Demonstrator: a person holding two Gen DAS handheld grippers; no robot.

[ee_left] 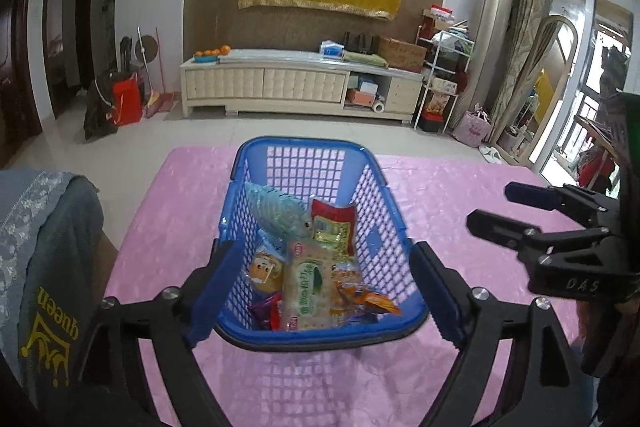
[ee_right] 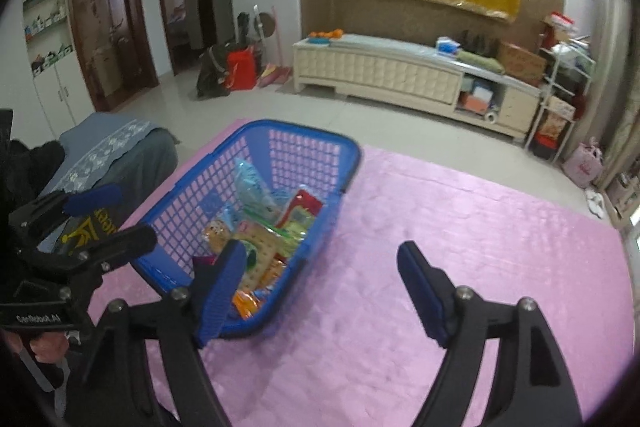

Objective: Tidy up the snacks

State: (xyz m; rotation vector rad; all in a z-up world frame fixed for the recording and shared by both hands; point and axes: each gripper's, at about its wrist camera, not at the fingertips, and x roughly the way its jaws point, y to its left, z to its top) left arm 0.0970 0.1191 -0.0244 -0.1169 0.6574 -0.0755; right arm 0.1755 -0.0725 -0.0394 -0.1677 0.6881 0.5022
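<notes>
A blue plastic basket (ee_left: 308,151) stands on the pink tablecloth (ee_left: 460,203) and holds several snack packs: a light blue bag (ee_left: 276,211), a red-and-green pack (ee_left: 334,223), a cracker pack (ee_left: 308,287) and orange wrappers (ee_left: 376,301). My left gripper (ee_left: 320,287) is open, its fingers to either side of the basket's near end, above it. My right gripper (ee_right: 320,283) is open and empty over the cloth, just right of the basket (ee_right: 352,151). Each gripper shows in the other's view: the right one (ee_left: 492,207), the left one (ee_right: 116,215).
A grey-blue cloth-covered seat (ee_left: 44,227) stands at the table's left edge. Beyond the table are tiled floor, a long cream TV cabinet (ee_left: 300,83), a red bag (ee_left: 126,101) and a rack (ee_left: 440,75) with boxes.
</notes>
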